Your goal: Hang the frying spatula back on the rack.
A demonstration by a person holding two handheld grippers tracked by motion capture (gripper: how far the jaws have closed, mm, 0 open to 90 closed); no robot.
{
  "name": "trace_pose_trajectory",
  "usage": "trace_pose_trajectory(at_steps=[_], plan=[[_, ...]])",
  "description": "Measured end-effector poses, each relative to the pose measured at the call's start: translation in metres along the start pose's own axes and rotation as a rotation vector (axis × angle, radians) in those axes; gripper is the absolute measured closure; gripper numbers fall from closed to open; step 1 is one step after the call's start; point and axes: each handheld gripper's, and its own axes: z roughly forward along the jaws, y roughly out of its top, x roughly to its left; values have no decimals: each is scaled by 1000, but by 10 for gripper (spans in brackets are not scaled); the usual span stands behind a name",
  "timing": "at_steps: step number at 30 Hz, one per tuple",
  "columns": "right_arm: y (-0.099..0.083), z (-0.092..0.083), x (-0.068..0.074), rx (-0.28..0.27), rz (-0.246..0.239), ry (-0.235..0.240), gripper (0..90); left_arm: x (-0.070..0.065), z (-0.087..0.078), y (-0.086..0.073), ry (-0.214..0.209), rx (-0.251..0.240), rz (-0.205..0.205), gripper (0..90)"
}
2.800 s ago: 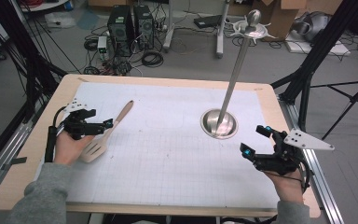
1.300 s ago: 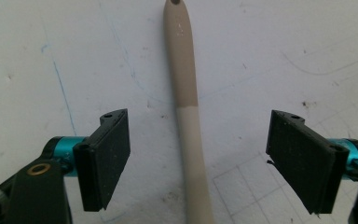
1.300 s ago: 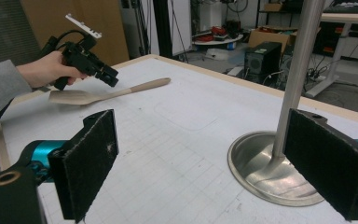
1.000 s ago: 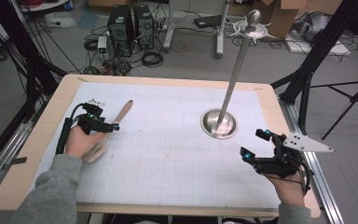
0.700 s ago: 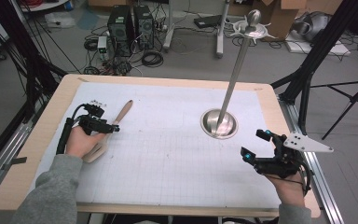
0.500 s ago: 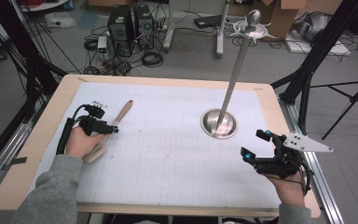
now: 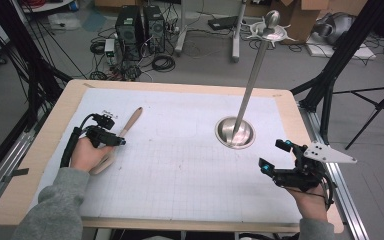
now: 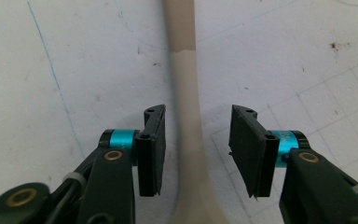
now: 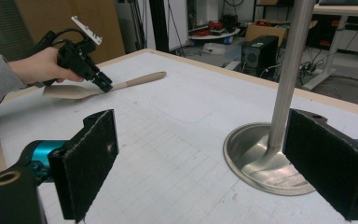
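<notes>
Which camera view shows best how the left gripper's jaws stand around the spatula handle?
The left gripper view: the open left gripper has one jaw on each side of the spatula handle, with gaps showing. In the high view the hand hides the jaws; the right gripper view shows them small and far off.

Grey sleeves [image 7: 55, 210] — black, teal-jointed grippers [image 7: 107, 136]

beige spatula [image 7: 125, 132], white gridded mat [image 7: 180, 165], silver stand [image 7: 236, 133], black jaws
</notes>
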Motion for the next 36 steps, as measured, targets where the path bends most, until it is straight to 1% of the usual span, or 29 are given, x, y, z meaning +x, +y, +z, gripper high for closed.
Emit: trace_pose_trajectory(at_steps=[6, 9, 13, 16, 19, 21, 26, 29, 33, 36], plan=[[0, 0, 0, 2, -4, 0, 91, -1, -1, -1, 11, 22, -4, 628], [0, 0, 0, 2, 2, -1, 91, -2, -1, -2, 7, 27, -7, 654], [0, 0, 0, 0, -3, -1, 91, -3, 1, -2, 11, 40, 0, 673], [-1, 0, 0, 4, 3, -2, 91, -3, 1, -3, 19, 50, 4, 690], [-1, 0, -1, 4, 2, -2, 91, -3, 1, -4, 20, 45, -5, 701], [-1, 0, -1, 5, 2, -2, 91, -3, 0, -4, 19, 51, -3, 708], [-1, 0, -1, 4, 0, -4, 91, -3, 0, -6, 24, 42, -9, 722], [-1, 0, -1, 4, 0, -5, 91, -3, 0, -7, 28, 37, -5, 758], [-1, 0, -1, 10, 6, -4, 91, -2, 0, -7, 24, 37, -2, 767], [-2, 0, -1, 14, 7, -4, 91, -2, 0, -6, 24, 37, 11, 769]])
